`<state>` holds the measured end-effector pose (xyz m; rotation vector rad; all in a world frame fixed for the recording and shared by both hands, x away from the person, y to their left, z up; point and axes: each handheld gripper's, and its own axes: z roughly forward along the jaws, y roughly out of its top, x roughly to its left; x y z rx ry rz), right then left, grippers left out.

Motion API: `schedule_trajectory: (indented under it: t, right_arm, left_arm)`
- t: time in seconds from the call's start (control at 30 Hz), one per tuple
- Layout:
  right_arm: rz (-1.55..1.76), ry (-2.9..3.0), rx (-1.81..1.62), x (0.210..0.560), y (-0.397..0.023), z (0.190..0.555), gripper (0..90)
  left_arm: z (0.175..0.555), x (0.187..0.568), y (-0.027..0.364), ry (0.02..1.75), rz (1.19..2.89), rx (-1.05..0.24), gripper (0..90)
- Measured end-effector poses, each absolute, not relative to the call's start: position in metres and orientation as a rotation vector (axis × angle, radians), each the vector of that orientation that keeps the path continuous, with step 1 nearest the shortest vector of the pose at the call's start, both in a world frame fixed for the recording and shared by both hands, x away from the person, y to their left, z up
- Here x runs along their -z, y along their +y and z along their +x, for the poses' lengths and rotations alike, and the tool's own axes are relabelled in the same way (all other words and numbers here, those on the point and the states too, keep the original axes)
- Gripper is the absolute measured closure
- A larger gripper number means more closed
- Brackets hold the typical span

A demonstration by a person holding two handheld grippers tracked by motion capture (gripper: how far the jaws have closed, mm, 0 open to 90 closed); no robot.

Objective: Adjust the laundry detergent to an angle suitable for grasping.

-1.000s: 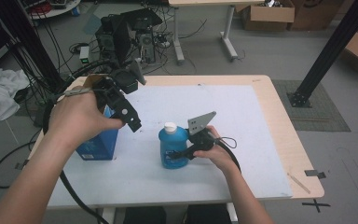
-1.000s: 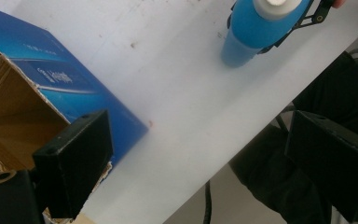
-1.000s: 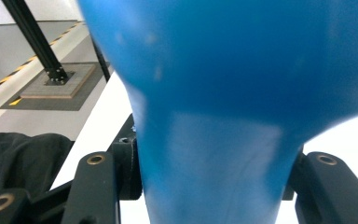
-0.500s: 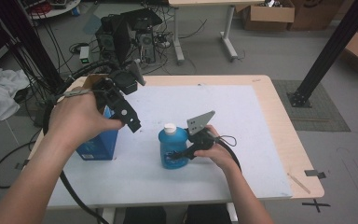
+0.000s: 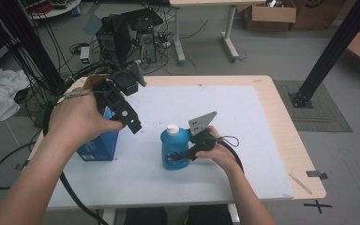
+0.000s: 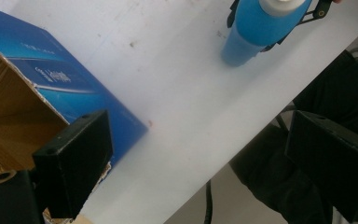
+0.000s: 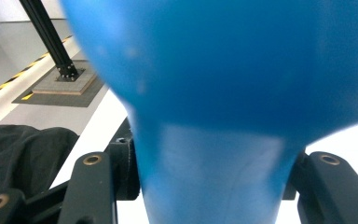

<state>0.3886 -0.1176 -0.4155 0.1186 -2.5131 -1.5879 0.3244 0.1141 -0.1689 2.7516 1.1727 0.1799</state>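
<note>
Bottle, blue, white-capped, upright on the bench, right gripper clamped on it, jaws just easing slightly; left gripper above a blue box; left gripper view: jaws apart, empty; right gripper view: jaws flank the bottle.

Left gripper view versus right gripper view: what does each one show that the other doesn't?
Left gripper view: the open blue carton with its brown inside, and its own fingers spread with nothing between them. Right gripper view: a black post on a floor plate, and fingers pressed on either side of the bottle. Both: the blue bottle and the white table mat.
</note>
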Motion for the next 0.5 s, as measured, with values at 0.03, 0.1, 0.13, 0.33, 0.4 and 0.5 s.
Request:
schedule_trajectory:
  t: [0.03,0.1,0.13,0.33,0.4,0.5]
  right_arm:
    - [0.118,-2.509,1.588,0.416,-0.117,0.388,42.0]
    - [0.106,-2.512,1.581,0.417,-0.117,0.388,36.8]
    - [0.103,-2.511,1.574,0.417,-0.117,0.388,34.1]
    - [0.061,-2.512,1.573,0.418,-0.118,0.387,26.4]
    - [0.056,-2.515,1.578,0.417,-0.12,0.387,25.8]
    - [0.028,-2.526,1.598,0.413,-0.128,0.387,23.0]
  left_arm:
    - [0.324,0.169,0.114,1.174,2.752,-0.18,8.2]
    - [0.324,0.169,0.114,1.173,2.752,-0.18,8.2]
    - [0.324,0.169,0.114,1.172,2.754,-0.179,8.2]
    - [0.324,0.169,0.112,1.163,2.759,-0.177,8.2]
    - [0.325,0.168,0.112,1.161,2.759,-0.178,8.2]
    - [0.324,0.168,0.112,1.158,2.759,-0.178,8.2]
